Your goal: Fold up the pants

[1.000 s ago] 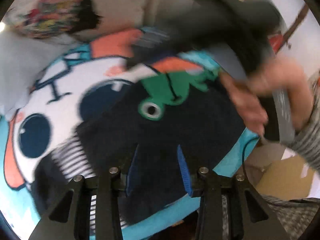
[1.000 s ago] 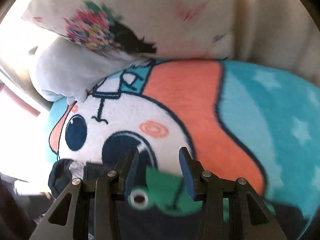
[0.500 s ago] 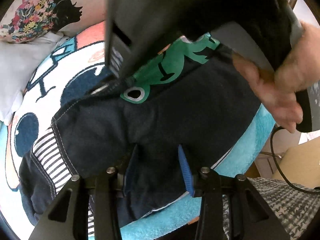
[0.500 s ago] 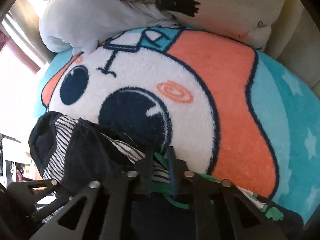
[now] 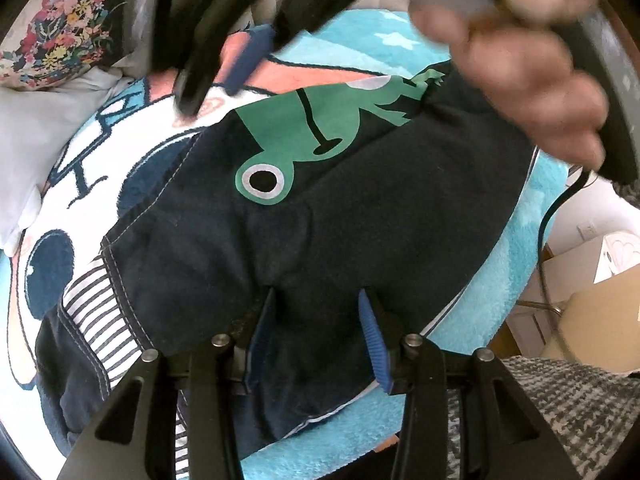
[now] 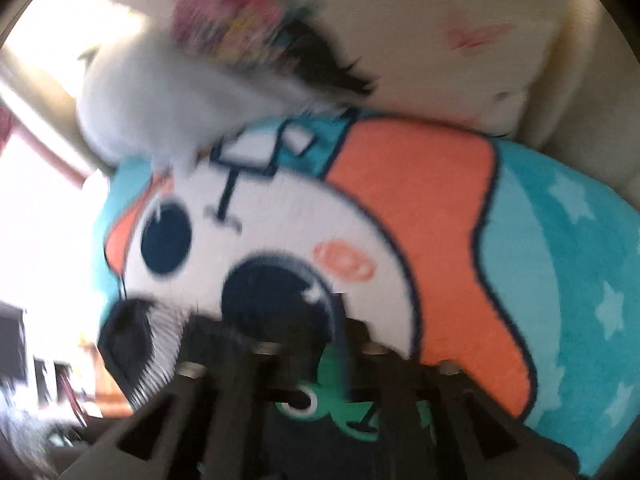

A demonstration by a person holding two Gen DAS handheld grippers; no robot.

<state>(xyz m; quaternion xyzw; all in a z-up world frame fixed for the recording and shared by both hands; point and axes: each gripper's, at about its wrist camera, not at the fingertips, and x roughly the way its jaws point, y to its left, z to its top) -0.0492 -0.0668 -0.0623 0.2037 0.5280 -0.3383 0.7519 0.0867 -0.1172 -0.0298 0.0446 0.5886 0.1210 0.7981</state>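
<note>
Dark navy pants (image 5: 360, 220) with a green frog print (image 5: 304, 136) and a striped lining lie folded on a cartoon blanket (image 5: 500, 280). My left gripper (image 5: 316, 328) points down at the near part of the pants. Its blue pads stand apart over the dark cloth and pinch nothing. My right gripper (image 5: 220, 76), blurred and held by a hand (image 5: 520, 80), hovers above the far edge of the pants. Its jaws are opening with nothing between them. In the right wrist view the right gripper (image 6: 312, 340) sits just above the frog print (image 6: 332, 408).
A floral pillow (image 5: 60, 28) and a pale cushion (image 5: 36, 128) lie at the back left of the blanket. Cardboard boxes (image 5: 592, 320) stand beyond the blanket's right edge. A black cable (image 5: 548, 232) hangs there, and checked fabric (image 5: 560, 400) fills the near right.
The right gripper shut on the pants' far edge, then let go and drew back above the blanket. The pants now lie flatter with the frog print on top. The left gripper stayed put.
</note>
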